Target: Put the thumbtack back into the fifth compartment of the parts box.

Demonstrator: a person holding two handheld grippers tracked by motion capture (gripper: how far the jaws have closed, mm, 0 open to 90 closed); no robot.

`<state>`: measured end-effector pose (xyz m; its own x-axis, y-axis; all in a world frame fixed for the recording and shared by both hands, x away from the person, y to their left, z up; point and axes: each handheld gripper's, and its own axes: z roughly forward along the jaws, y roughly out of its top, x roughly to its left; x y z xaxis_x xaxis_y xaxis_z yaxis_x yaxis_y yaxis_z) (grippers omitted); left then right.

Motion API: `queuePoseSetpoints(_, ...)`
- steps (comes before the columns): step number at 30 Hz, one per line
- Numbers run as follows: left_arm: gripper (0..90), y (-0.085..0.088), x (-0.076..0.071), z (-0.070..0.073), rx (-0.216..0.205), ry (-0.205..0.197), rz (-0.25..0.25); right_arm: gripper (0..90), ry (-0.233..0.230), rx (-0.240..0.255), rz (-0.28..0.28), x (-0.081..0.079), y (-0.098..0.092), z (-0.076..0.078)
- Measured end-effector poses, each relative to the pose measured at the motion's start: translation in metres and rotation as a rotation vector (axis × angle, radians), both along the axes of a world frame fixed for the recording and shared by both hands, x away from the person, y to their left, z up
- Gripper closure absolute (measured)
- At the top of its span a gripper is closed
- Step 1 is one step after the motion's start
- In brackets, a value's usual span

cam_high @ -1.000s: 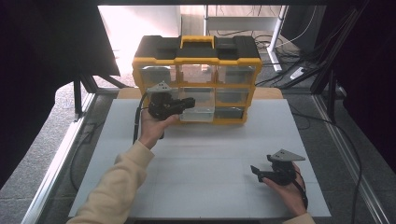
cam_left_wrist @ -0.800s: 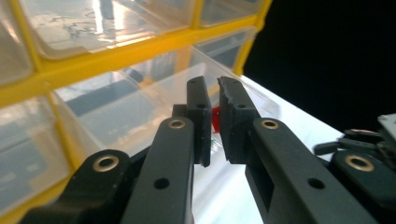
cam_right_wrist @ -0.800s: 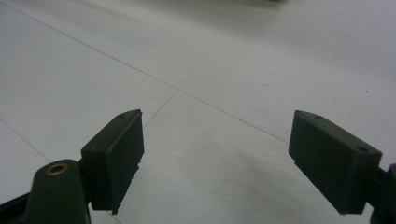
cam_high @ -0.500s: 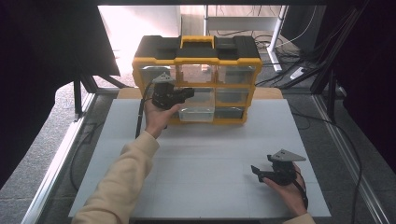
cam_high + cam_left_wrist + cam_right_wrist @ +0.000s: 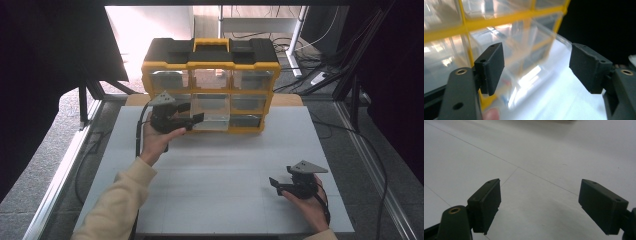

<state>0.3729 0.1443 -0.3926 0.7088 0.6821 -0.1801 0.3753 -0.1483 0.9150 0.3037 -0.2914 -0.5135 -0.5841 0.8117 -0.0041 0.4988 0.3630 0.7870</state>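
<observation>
A: Where is the clear drawer [image 5: 211, 111] sitting right now?

B: It is sticking out of the middle row of the yellow-and-black organiser cabinet [image 5: 211, 82], at about twelve o'clock on the white table [image 5: 220, 170]. It is pulled partway forward from its slot, with its front hanging over the table.

A: And the left gripper [image 5: 192, 116]?

B: It is hovering just at the drawer's nine o'clock side, jaws pointing toward three o'clock. In the left gripper view the drawer's clear wall [image 5: 529, 65] is lying between the two black pads [image 5: 491, 67], but neither pad is pressing on it. The jaws have just been opening and are standing wide apart, so nothing is being gripped.

A: What is the right gripper [image 5: 276, 185] doing?

B: It is resting low at around five o'clock on the table, well apart from the cabinet, in the person's right hand [image 5: 310, 207]. Its jaws are spread wide too, and in the right gripper view bare table surface [image 5: 536, 195] is showing between them.
</observation>
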Motion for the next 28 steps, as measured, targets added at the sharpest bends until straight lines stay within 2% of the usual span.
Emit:
queuePoseSetpoints(3,25.2,0.009,-0.018,-0.013,0.012,0.007,-0.023,18.7,-0.002,0.0,0.001,0.0,0.0,0.0)
queuePoseSetpoints(6,23.7,0.019,-0.033,-0.025,0.022,0.022,-0.022,18.6,-0.003,0.0,0.001,0.0,0.0,0.0)
queuePoseSetpoints(10,23.1,0.033,-0.053,-0.043,0.028,0.031,-0.006,18.6,-0.003,0.0,0.0,0.0,0.0,0.0)
queuePoseSetpoints(15,22.2,0.051,-0.076,-0.069,0.08,0.049,0.045,18.6,-0.004,-0.005,0.003,0.001,0.001,0.0)
queuePoseSetpoints(19,21.4,0.06,-0.089,-0.084,0.092,0.067,0.072,18.7,-0.013,-0.001,0.009,0.001,0.001,0.0)
queuePoseSetpoints(26,20.8,0.063,-0.1,-0.093,0.134,0.065,0.09,18.9,-0.028,0.004,0.008,0.002,0.0,0.001)
queuePoseSetpoints(28,20.7,0.063,-0.1,-0.094,0.13,0.071,0.086,18.9,-0.03,0.011,0.01,0.002,0.0,0.001)
